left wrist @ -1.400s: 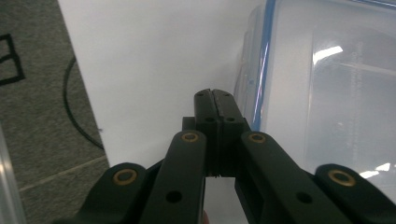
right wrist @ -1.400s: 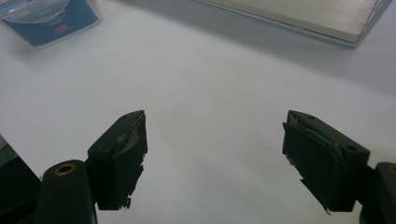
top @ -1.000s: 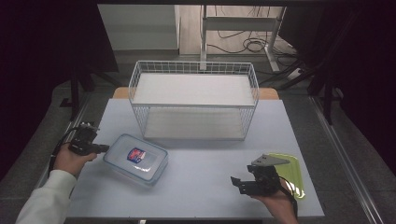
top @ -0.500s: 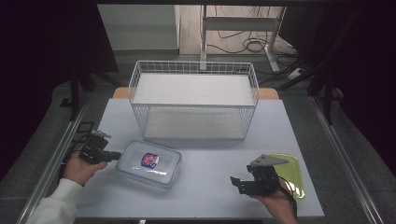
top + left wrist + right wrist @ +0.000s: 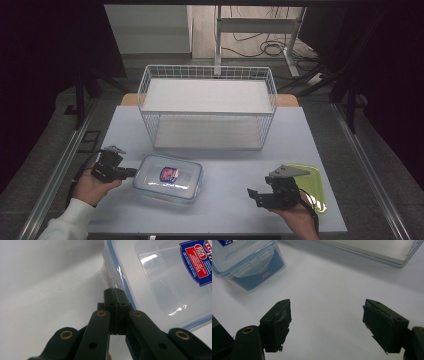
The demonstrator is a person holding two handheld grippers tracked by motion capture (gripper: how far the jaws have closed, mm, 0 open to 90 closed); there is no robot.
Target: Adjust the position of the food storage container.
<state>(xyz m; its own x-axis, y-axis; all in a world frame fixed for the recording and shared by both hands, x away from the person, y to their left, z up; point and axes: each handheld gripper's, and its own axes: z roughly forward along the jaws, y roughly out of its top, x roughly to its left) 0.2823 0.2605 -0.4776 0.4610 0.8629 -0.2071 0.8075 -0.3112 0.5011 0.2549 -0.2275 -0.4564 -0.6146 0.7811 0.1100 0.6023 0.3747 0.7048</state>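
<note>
While the container (image 5: 168,178) lies long-axis crosswise, left gripper (image 5: 131,173) fingers meet, right gripper (image 5: 254,194) fingers wide.

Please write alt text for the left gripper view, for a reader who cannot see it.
The left gripper, jaws shut together, has its tips against the side of a clear plastic container with a blue-edged lid and a red-and-blue label, on a white table.

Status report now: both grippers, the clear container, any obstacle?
Left gripper shut, tips at clear container edge. Right gripper open, empty. Wire basket behind, not blocking.
</note>
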